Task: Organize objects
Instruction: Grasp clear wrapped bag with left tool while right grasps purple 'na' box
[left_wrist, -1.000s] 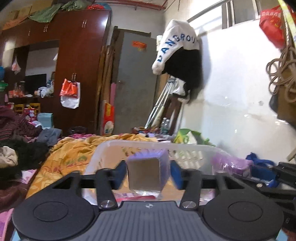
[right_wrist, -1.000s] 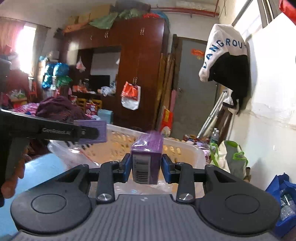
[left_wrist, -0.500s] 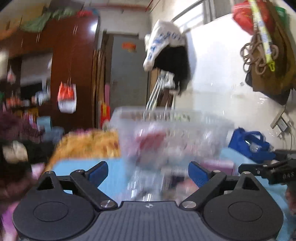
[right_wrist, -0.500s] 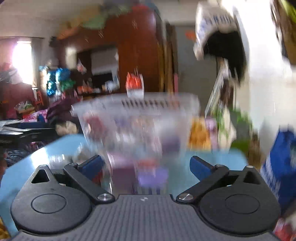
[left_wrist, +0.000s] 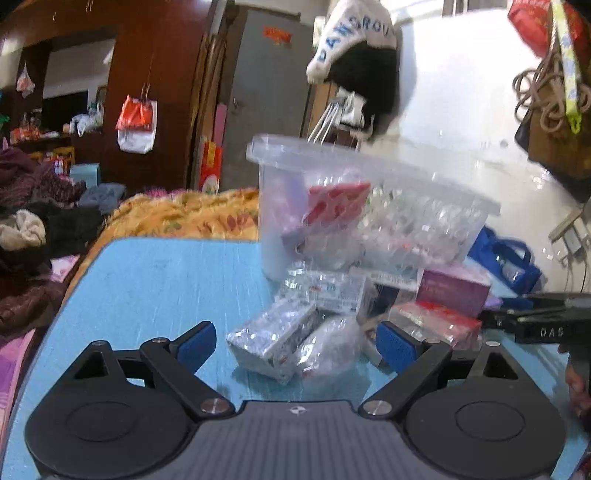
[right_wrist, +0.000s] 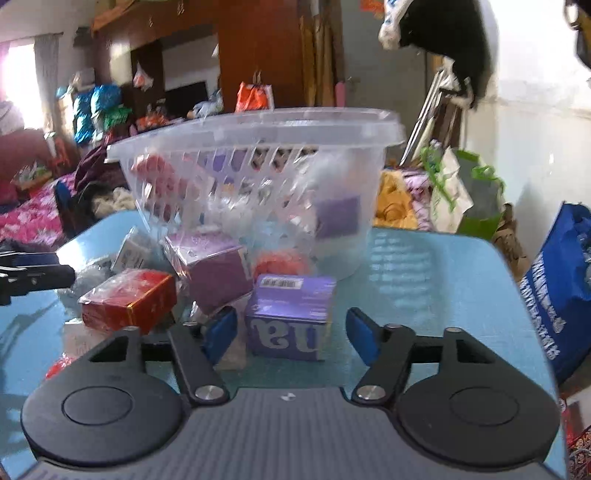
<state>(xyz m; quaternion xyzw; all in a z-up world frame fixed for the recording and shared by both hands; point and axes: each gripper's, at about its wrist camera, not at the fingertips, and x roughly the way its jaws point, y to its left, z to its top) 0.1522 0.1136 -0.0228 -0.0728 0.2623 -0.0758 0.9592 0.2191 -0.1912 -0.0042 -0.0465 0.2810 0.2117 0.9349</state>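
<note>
A clear plastic basket (left_wrist: 369, 162) stands on the blue table (left_wrist: 155, 280) and holds several wrapped boxes; it also shows in the right wrist view (right_wrist: 258, 125). My left gripper (left_wrist: 293, 341) is open and empty, low over a silver wrapped box (left_wrist: 273, 336) and a clear wrapped packet (left_wrist: 328, 347). My right gripper (right_wrist: 291, 330) is open and empty around a purple box (right_wrist: 290, 315) lying on the table. A red box (right_wrist: 129, 299) and a wrapped purple box (right_wrist: 214, 266) lie to its left.
A purple box (left_wrist: 456, 290) and a red wrapped box (left_wrist: 436, 321) lie at the right of the left wrist view. A bed with an orange blanket (left_wrist: 184, 214) lies behind the table. A blue bag (right_wrist: 561, 291) stands at the table's right.
Both grippers let go of their purple boxes and opened. They pulled back from over the basket and dropped low towards the loose boxes on the table.
</note>
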